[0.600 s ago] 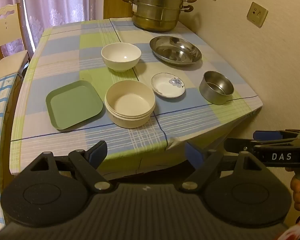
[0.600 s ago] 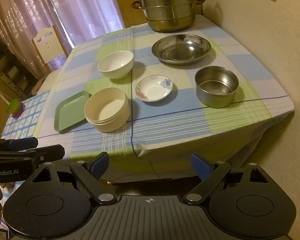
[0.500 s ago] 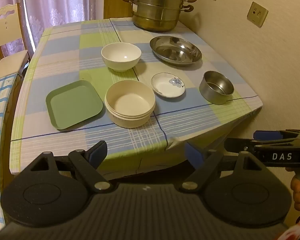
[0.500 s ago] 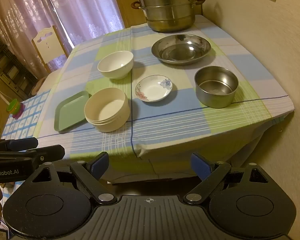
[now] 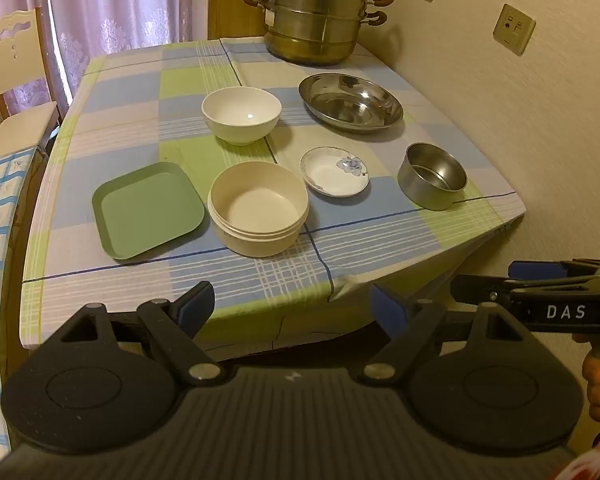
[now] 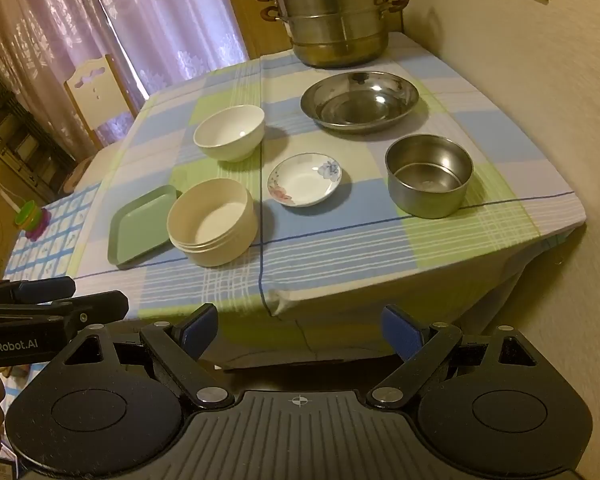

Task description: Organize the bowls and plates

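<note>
Both sets of jaws wide apart w/ nothing between, left gripper (image 5: 290,308) and right gripper (image 6: 300,330) hang short of the table's near edge, dishes all ahead: green plate (image 5: 148,210) nearer the left, steel bowl (image 6: 428,176) nearer the right.

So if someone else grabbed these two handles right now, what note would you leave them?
Left gripper and right gripper: jaws open, empty, held short of the table.
All dishes sit apart: green square plate, cream bowl, white bowl, flowered saucer, steel bowl, wide steel dish.
Done: nothing stacked.
Left: all the organizing.
</note>
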The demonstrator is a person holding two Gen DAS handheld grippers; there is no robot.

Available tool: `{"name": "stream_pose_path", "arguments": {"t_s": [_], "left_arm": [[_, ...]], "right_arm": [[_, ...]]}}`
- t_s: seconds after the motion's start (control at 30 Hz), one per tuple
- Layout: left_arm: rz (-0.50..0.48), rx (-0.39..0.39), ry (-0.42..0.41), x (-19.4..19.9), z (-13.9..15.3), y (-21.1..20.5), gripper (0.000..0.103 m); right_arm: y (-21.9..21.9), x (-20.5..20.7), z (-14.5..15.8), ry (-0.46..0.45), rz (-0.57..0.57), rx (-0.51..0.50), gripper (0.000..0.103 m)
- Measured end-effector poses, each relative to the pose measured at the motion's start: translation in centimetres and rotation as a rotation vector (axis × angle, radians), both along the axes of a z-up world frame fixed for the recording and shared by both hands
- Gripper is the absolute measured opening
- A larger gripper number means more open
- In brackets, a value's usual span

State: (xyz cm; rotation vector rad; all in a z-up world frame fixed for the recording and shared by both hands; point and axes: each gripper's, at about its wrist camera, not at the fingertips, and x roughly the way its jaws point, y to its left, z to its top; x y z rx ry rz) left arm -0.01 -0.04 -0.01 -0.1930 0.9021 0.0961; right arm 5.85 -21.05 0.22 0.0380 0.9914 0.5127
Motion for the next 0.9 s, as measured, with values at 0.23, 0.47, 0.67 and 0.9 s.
{"name": "stream_pose_path", "arguments": {"t_s": [0.23,0.47,0.67,0.9], "left_arm": [[0.0,0.002,0.0,0.12,0.14,-0.05,0.083],[0.0,0.004,-0.001,0.11,0.14,-0.04,0.083],[0.0,0.004,-0.001,0.13,0.17,-0.05,0.083],[-0.001,0.006,-0.002,0.1,0.13,-0.09,0.083]], "right_arm": [[-0.24,-0.06,0.09,0.0,-0.001,0.001,0.089],[-0.42,-0.05,0.15,-0.002,0.0,0.004,0.089],[-0.64,-0.04,0.2,-0.003,0.0,0.006,0.089],[-0.77,-0.01,0.23,-0.005,0.0,0.009,0.089]]}}
